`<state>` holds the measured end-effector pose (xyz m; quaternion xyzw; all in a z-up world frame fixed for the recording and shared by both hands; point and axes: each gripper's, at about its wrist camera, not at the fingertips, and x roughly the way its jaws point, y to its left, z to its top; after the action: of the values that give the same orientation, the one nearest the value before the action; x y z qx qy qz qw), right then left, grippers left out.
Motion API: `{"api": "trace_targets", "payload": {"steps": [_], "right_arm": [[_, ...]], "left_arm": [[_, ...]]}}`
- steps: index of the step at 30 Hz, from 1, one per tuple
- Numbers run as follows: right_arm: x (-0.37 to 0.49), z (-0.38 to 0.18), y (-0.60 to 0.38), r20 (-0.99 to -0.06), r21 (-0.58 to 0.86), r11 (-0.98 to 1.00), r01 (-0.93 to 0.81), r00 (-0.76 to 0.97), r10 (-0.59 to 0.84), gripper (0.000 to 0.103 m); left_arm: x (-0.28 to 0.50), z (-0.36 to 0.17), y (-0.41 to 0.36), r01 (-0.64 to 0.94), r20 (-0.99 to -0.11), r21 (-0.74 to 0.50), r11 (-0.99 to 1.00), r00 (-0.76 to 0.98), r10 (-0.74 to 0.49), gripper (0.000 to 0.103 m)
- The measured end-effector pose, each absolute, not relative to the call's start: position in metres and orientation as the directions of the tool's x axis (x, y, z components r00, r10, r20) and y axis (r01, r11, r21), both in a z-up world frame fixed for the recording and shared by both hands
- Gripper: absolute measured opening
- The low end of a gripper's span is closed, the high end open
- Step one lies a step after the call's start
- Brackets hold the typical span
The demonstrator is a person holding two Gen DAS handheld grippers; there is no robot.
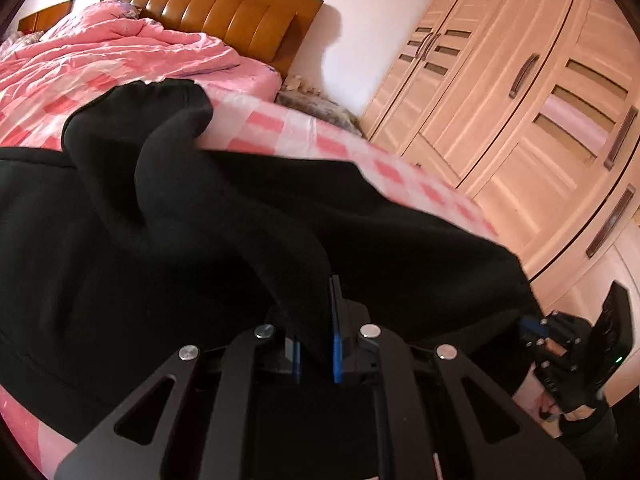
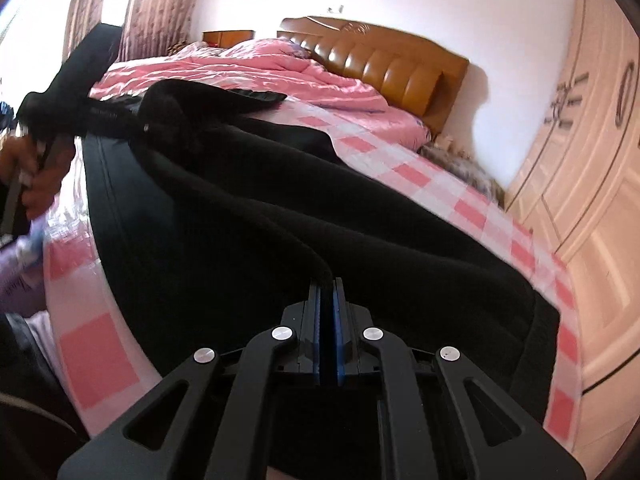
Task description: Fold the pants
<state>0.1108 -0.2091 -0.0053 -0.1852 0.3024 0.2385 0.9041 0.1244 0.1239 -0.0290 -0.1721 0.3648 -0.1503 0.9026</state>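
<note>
Both your wrist cameras sit low and close over the black fabric pants [image 1: 200,240] [image 2: 280,220], facing the padded brown wooden headboard [image 1: 224,12] [image 2: 384,64]; both share that headboard and the pink checked bedsheet [image 1: 304,128] [image 2: 440,184] before it.

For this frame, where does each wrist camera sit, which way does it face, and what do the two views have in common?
Left wrist: sits on the left gripper, looking along its fingers over the black pants toward the headboard and wardrobe; the right gripper and its hand show at the lower right.
Right wrist: sits on the right gripper, facing up the bed toward the curtains; the left gripper and its hand appear at the left edge.
Shared: the pants, the pink checked sheet, the pink quilt, headboard, wardrobe; each gripper is shut on pants fabric.
</note>
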Motion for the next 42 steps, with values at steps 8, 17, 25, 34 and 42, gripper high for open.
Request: {"api": "trace_targets", "payload": {"steps": [8,17,25,34,42], "right_arm": [[0.020,-0.002,-0.236,-0.584,-0.049,0.902,-0.428,0.745,0.322,0.091],[0.025,-0.026,-0.370,-0.532,0.505,0.862,-0.041,0.772,0.348,0.058],[0.059,-0.045,-0.372,-0.542,0.627,0.779,0.009,0.723,0.428,0.053],[0.064,-0.050,-0.386,-0.536,0.678,0.727,0.109,0.750,0.388,0.045],[0.049,-0.020,-0.385,-0.457,0.652,0.758,0.040,0.818,0.350,0.015]], "left_arm": [[0.118,-0.042,0.141,0.091,-0.601,-0.525,0.846,0.665,-0.444,0.050],[0.107,-0.054,0.137,0.055,-0.618,-0.540,0.840,0.652,-0.439,0.063],[0.106,-0.051,0.127,0.059,-0.637,-0.506,0.861,0.647,-0.419,0.070],[0.109,-0.048,0.124,0.057,-0.635,-0.520,0.852,0.642,-0.431,0.076],[0.100,-0.020,0.111,0.168,-0.600,-0.449,0.878,0.671,-0.436,0.008]]}}
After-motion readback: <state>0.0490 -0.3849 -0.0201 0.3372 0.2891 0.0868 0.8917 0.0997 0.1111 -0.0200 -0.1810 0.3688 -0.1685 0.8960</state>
